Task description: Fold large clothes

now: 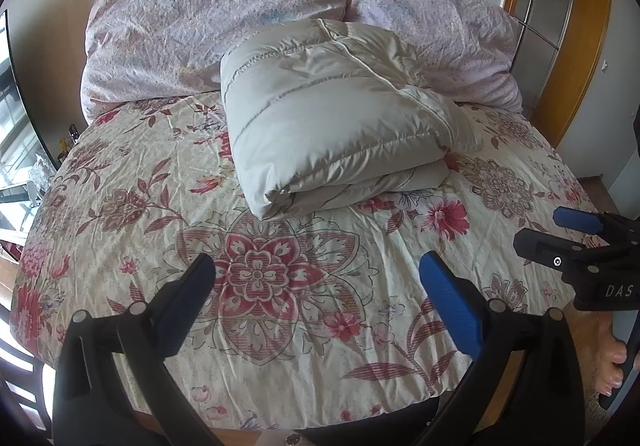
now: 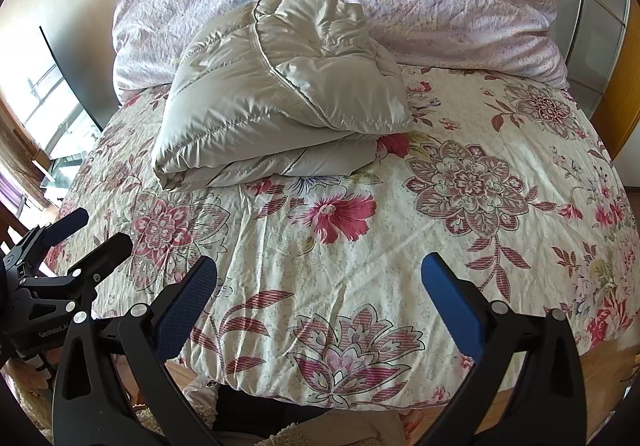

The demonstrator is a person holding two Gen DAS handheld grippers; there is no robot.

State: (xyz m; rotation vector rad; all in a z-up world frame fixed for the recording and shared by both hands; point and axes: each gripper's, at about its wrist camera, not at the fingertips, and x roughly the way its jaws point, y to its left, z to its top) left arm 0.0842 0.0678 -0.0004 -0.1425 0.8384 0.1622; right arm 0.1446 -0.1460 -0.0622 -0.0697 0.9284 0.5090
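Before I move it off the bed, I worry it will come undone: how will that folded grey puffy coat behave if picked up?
The coat looks padded and soft, so probably floppy and light for its bulk. Its shiny fabric suggests slippery layers that may slide apart. The loose folded edge will likely spring open.

Bedspread (image 1: 304, 286) bare from 6 to centre, free passage. Folded puffer jacket (image 1: 332, 118) blocks 12; pillows (image 1: 208, 22) behind it. Right gripper (image 1: 560, 230) sits at 3.
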